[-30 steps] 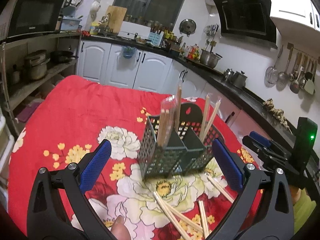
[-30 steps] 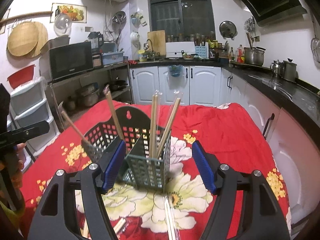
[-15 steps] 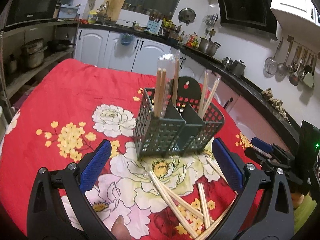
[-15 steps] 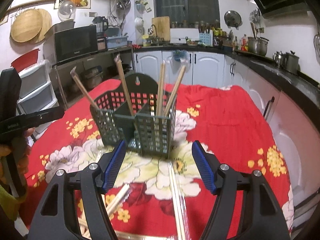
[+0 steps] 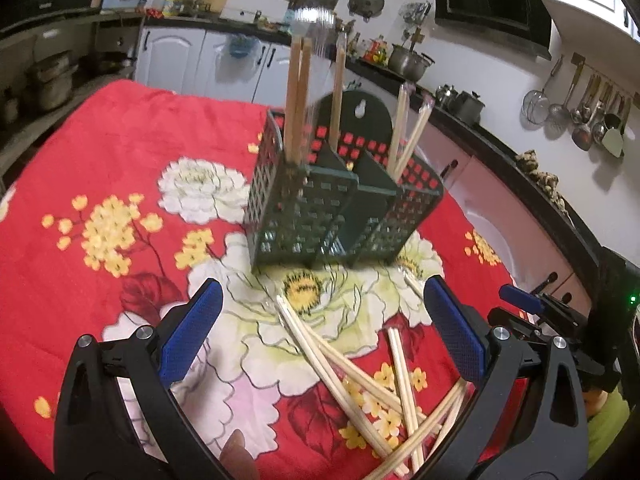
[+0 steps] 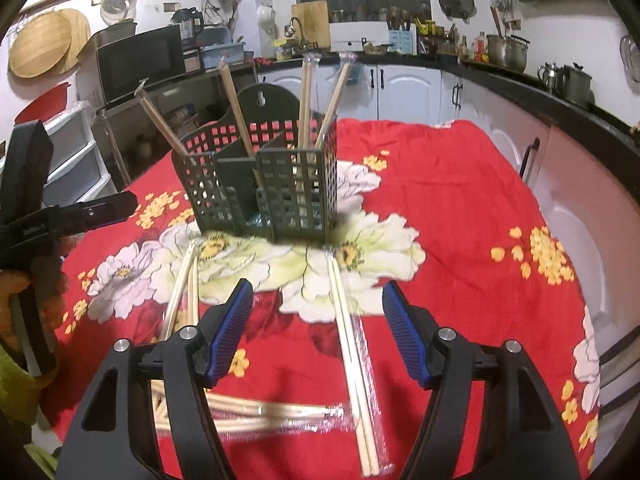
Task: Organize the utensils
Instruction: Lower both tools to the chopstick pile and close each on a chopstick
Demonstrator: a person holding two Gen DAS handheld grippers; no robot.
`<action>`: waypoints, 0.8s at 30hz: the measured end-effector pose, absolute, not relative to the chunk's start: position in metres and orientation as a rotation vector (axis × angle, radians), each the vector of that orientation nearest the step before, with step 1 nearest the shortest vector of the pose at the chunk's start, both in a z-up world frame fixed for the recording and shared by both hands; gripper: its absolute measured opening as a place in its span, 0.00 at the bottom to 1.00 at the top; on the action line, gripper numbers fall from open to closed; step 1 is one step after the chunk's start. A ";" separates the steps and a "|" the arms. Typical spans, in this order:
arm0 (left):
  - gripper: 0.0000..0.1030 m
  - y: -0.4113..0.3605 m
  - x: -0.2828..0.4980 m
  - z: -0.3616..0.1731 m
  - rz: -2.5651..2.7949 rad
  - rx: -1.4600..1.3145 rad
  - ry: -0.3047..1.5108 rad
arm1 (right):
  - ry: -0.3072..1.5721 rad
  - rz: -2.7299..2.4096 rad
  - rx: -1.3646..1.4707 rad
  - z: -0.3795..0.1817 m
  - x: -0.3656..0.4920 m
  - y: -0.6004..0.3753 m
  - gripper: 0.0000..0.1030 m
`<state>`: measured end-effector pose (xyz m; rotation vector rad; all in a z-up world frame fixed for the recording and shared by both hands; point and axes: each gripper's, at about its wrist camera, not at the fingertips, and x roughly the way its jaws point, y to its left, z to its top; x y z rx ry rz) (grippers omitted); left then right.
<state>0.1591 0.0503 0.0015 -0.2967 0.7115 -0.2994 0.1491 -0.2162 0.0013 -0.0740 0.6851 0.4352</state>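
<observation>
A dark green slotted utensil caddy [image 5: 340,204] stands on the red floral tablecloth [image 5: 120,152], with several wrapped chopstick pairs upright in its compartments; it also shows in the right wrist view [image 6: 264,188]. Loose wrapped chopsticks [image 5: 360,380] lie on the cloth in front of the caddy and in the right wrist view [image 6: 356,344]. My left gripper [image 5: 320,336] is open and empty above the loose chopsticks. My right gripper [image 6: 318,332] is open and empty, with one chopstick pair lying between its fingers.
The right gripper [image 5: 552,316] shows at the right edge of the left wrist view; the left gripper [image 6: 48,220] at the left of the right wrist view. Kitchen cabinets [image 6: 400,88] and a black counter [image 5: 520,168] surround the table.
Both grippers have pulled back from the caddy and tilted down. More loose chopsticks on the cloth have come into view. Both stay open.
</observation>
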 end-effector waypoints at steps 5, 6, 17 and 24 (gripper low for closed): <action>0.68 0.046 0.163 -0.018 -0.321 -0.322 0.785 | 0.731 0.463 -0.071 -0.008 0.147 -0.213 0.53; 0.65 0.046 0.163 -0.024 -0.332 -0.332 0.806 | 0.740 0.473 -0.072 -0.010 0.147 -0.211 0.52; 0.51 0.050 0.183 -0.057 -0.345 -0.421 0.940 | 0.885 0.590 -0.046 -0.039 0.157 -0.176 0.51; 0.38 0.060 0.208 -0.065 -0.317 -0.488 0.975 | 0.984 0.633 0.010 -0.050 0.177 -0.155 0.51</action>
